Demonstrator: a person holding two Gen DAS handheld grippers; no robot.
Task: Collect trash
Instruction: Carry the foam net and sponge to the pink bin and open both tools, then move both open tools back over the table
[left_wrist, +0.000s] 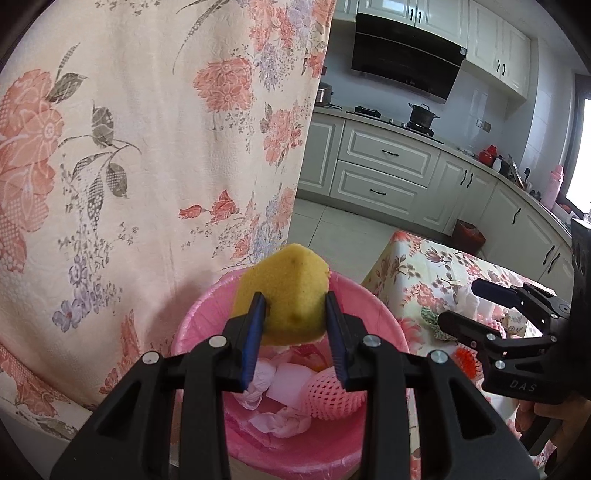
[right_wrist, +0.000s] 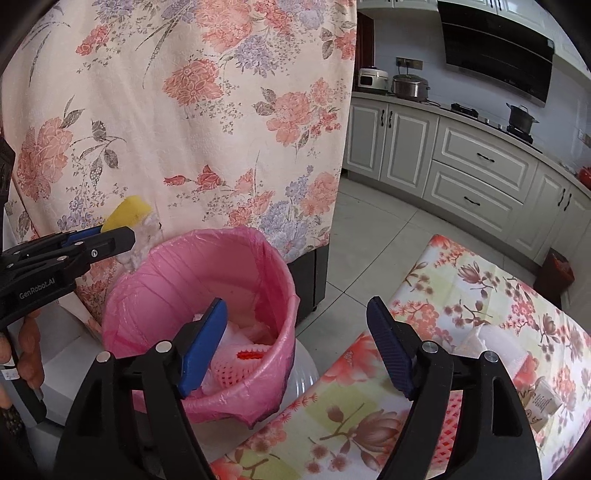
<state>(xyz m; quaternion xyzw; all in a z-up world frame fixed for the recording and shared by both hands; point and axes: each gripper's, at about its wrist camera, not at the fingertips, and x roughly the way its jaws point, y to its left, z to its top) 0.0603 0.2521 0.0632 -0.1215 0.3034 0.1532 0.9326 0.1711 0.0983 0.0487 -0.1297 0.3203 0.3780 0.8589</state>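
Sponge clamped over the bin; other gripper spread and empty.

Left gripper (left_wrist: 295, 317), centre of the left wrist view: blue pads (left_wrist: 255, 339) clenched on the lower flanks of a yellow sponge (left_wrist: 286, 291). Sponge stands on end, long axis running up the frame, rounded tip toward the top, slightly leaning right; its lower edge sits between the pads. It hangs directly above the pink-lined bin (left_wrist: 207, 321), lower centre. Inside the bin: crumpled white tissue (left_wrist: 262, 380) and a pink foam fruit net (left_wrist: 328, 397). Right gripper (right_wrist: 297, 343), lower centre of the right wrist view: jaws released, standing wide, nothing between them, its left finger over the bin's rim. Lower right, the floral-clothed table (right_wrist: 461, 288), just beside the bin. Flowered curtain (left_wrist: 129, 129) fills the upper left.
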